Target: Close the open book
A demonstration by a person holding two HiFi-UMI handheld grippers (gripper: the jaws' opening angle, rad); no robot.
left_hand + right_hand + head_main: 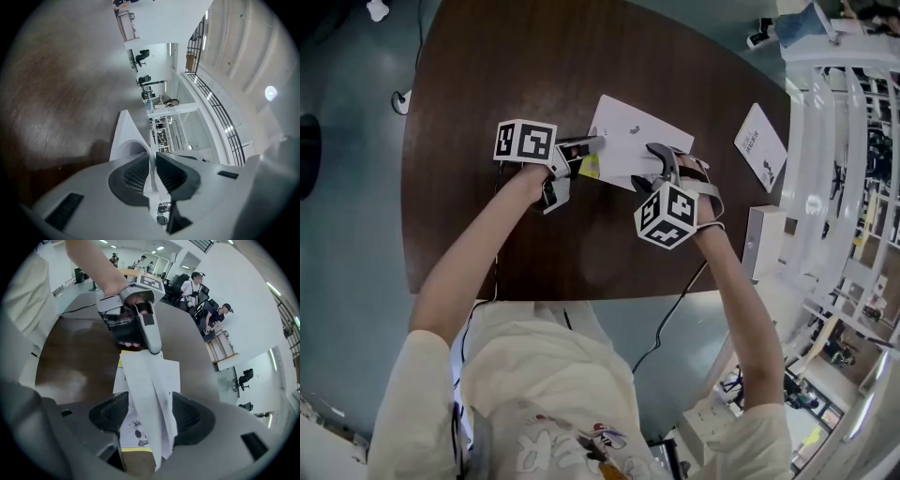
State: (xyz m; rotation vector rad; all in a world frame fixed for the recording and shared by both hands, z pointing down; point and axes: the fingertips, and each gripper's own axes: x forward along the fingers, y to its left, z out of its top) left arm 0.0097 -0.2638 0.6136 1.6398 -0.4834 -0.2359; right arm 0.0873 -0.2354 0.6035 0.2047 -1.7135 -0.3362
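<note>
The open book [639,134] lies with white pages up in the middle of the dark brown table [487,206]; a yellow cover edge shows at its near left corner. My left gripper [592,144] reaches in level from the left and is shut on a few raised pages [151,165]; the rest of the book [122,136] runs away along the table. My right gripper [654,171] points steeply down over the book's near right part. Its jaws stand wide open around a lifted sheaf of pages [146,385], which hangs between the pads [110,414] unpressed. The left gripper [149,348] holds the sheaf's far end.
A second white booklet [760,145] lies near the table's right edge, and a white box [763,242] stands off the right rim. A black cable [675,309] hangs over the near edge. White railings [853,141] run along the right.
</note>
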